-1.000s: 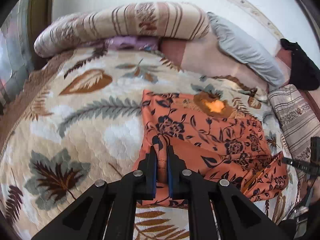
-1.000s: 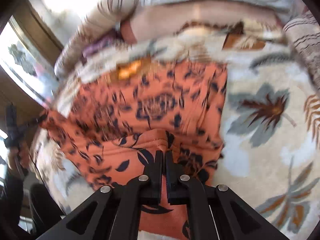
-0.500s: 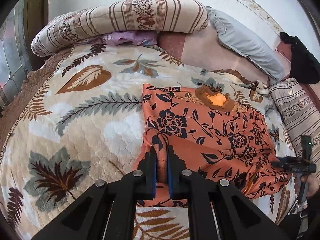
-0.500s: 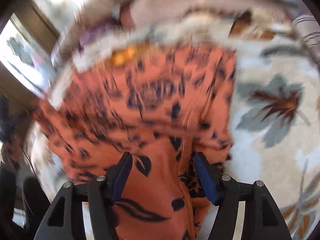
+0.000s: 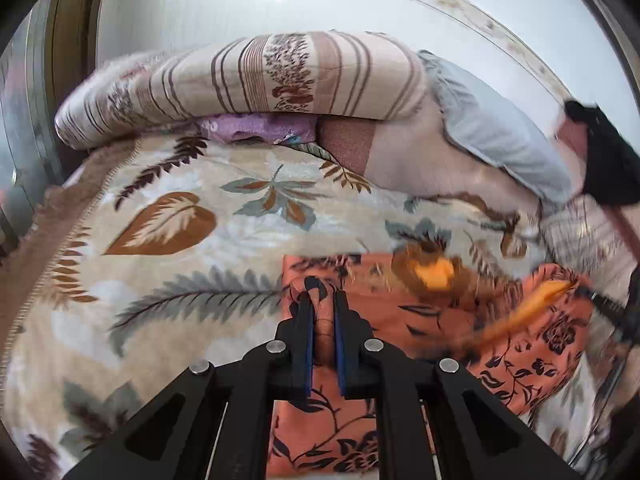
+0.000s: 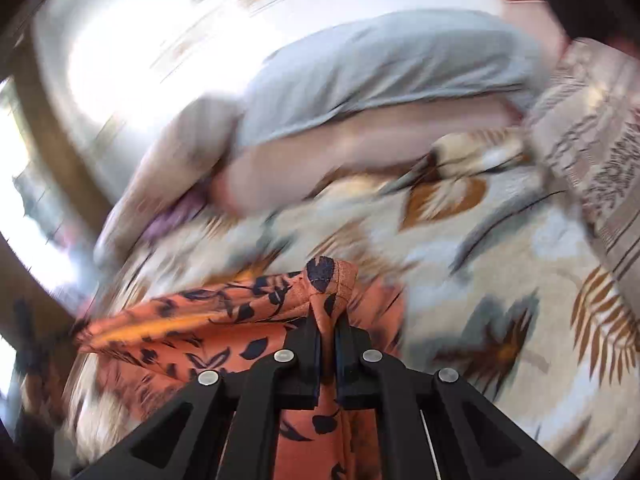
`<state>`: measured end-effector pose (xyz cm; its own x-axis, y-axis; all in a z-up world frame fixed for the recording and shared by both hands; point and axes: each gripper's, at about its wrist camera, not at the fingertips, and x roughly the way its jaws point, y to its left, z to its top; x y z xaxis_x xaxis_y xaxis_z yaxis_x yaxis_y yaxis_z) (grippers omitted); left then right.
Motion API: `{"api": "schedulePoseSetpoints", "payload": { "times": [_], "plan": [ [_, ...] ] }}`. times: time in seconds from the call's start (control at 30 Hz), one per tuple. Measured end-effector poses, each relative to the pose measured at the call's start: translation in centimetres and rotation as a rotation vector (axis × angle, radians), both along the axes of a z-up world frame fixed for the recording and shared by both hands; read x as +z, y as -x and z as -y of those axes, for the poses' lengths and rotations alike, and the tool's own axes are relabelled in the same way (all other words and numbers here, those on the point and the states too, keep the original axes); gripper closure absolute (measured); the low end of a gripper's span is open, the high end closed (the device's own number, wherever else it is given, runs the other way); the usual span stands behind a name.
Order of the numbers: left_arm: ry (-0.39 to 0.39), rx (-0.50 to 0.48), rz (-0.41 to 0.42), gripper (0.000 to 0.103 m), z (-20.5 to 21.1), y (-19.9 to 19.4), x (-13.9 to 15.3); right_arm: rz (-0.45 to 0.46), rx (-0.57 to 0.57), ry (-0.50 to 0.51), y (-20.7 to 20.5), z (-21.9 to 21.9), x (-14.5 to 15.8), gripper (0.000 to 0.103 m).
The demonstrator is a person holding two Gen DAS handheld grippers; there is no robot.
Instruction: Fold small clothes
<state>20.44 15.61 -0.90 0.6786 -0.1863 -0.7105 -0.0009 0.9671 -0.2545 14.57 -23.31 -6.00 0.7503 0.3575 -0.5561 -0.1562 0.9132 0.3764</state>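
Orange floral-print cloth garment (image 5: 460, 332) is lying on the leaf-patterned quilted bedspread (image 5: 168, 240), w/ both near corners lifted. I'm seeing my left gripper (image 5: 322, 308) clenching one bunched corner, fabric poking up btwn the jaws. My right gripper (image 6: 328, 320) is clamping the other corner same way. Striped beige bolster pillow (image 5: 256, 80) and grey pillow (image 6: 380, 68) are sitting at the bed's far end.
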Motion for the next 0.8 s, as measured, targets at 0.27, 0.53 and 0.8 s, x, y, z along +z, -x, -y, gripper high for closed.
{"api": "schedulePoseSetpoints", "payload": {
  "times": [0.27,0.53,0.8],
  "plan": [
    [-0.088,0.054,-0.285,0.048,0.1,-8.2,-10.0,-0.249,-0.017,-0.037,-7.1,-0.7,-9.3,0.087],
    [-0.032,0.255,-0.135,0.038,-4.9,-3.6,-5.4,-0.103,-0.086,-0.111,2.6,3.2,-4.5,0.019],
    [0.118,0.087,-0.273,0.036,-2.3,6.7,-9.3,-0.307,0.081,-0.434,12.1,-2.6,-9.7,0.019]
  ]
}}
